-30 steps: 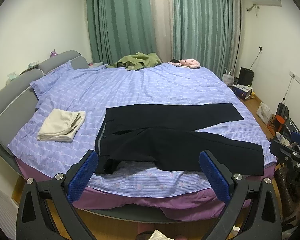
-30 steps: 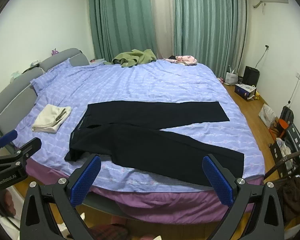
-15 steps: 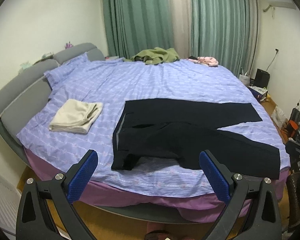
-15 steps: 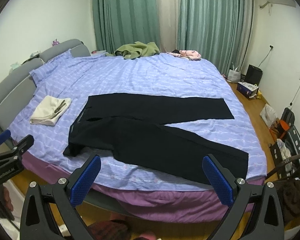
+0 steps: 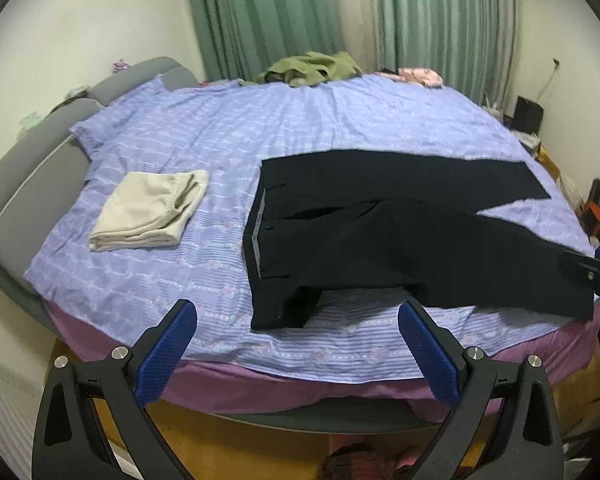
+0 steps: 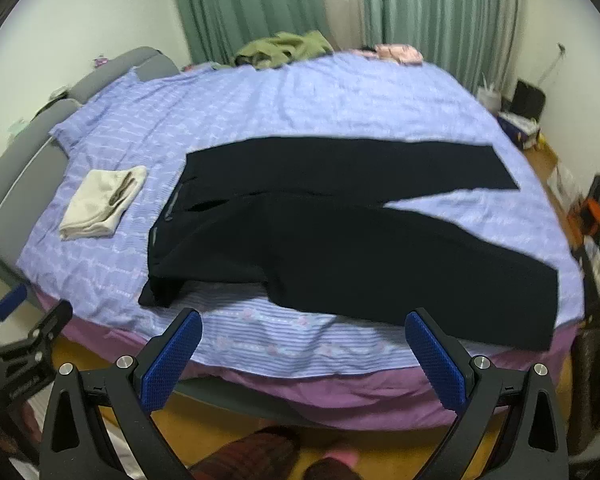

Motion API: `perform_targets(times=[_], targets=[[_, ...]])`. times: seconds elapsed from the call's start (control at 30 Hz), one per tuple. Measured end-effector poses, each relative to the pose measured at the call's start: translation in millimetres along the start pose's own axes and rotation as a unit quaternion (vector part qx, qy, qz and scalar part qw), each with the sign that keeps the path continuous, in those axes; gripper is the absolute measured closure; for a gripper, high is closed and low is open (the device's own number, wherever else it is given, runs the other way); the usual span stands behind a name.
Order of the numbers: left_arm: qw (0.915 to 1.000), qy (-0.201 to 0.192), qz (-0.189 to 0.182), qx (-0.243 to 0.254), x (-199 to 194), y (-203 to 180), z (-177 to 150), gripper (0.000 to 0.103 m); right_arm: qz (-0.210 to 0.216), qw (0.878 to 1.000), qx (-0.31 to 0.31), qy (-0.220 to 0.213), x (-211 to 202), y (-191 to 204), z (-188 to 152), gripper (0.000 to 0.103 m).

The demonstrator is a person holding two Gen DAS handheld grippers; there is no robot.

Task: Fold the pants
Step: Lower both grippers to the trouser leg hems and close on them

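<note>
You've brought both grippers closer to the bed (image 5: 340, 128); left gripper (image 5: 298, 344) and right gripper (image 6: 304, 354) hover with jaws spread, empty. Pants (image 6: 340, 240) lie flat along its near edge.

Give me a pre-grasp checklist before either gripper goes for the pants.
1. Left gripper open and empty: ok.
2. Right gripper open and empty: ok.
3. Black pants spread on the bed, both legs visible: ok.
4. Pants lying flat: not ok; the near waist corner is turned under and the legs splay apart.
5. Fold area free: ok; the folded beige garment lies apart, left of the waistband.
6. Near leg hem fully on the mattress: cannot tell; it sits right at the bed edge.
</note>
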State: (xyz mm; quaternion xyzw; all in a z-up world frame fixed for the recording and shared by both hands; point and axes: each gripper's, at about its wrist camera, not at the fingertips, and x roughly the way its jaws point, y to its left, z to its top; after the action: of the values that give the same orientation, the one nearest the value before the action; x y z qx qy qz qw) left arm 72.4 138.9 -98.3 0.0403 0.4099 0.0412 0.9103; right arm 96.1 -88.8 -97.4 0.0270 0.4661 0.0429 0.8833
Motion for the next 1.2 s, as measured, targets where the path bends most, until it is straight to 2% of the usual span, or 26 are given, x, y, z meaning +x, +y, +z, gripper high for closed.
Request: perform_targets(times=[0.23,0.4,0.57,0.67,0.97,1.2], targets=[[0.9986,0.031,-0.033,0.027,69,13,2,0.006,-0.022,0.999,0.038,0.032,61,22,0,0.002],[0.9963,0.055,-0.036,0.055,112,6,-8,0.014,-0.023,0.996,0.066,0.059,103,21,-8,0.012],[0.9934,0.075,-0.036,0.08,151,-1,-16,0.019,-0.014,0.99,0.106,0.093,143,4,-19,0.026],[0.9919,0.083,-0.042,0.086,171,-6,-19,0.023,-0.011,0.985,0.138,0.108,168,-8,-26,0.03],[0.988,0.094,-0.047,0.113,210,-23,-24,0.024,0.022,0.964,0.227,0.137,226,-31,-51,0.037],[0.9861,0.099,-0.046,0.125,223,-27,-22,0.033,0.034,0.952,0.274,0.134,253,-53,-52,0.039]])
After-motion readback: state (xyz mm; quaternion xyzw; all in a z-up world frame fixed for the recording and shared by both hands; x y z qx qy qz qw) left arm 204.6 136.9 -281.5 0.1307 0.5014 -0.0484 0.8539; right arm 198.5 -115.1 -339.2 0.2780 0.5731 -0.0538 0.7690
